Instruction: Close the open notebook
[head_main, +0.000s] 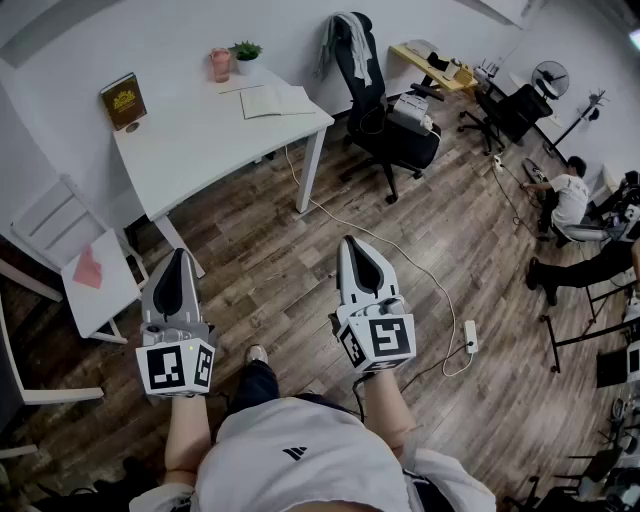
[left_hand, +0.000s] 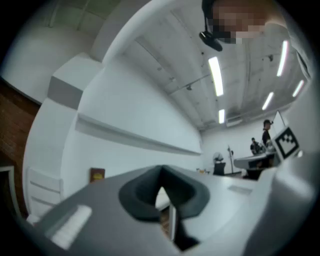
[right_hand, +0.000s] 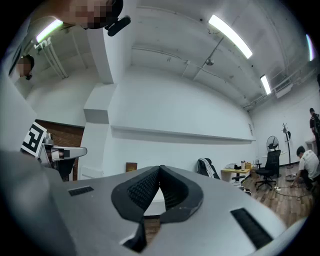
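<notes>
One white chair (head_main: 110, 290): left edge of scene, pink sheet (head_main: 88, 268) on its seat.
Brown book (head_main: 123, 100): upright at far left corner of white table (head_main: 200, 140).
Left gripper (head_main: 180, 255): near, above wood floor (head_main: 270, 270), fingers clenched together, nothing between them.
Pink cup (head_main: 220, 64), potted plant (head_main: 246, 52): side by side on table's far edge.
Notebook (head_main: 278, 100): lies open and flat at table's right end, well apart from both grippers.
Right gripper (head_main: 349, 243): near, above floor, fingers clenched together, empty.
Black office chair (head_main: 385, 110): right of table, grey garment (head_main: 340, 35) draped over its back.
Person (head_main: 565, 195): far right, low on floor.
</notes>
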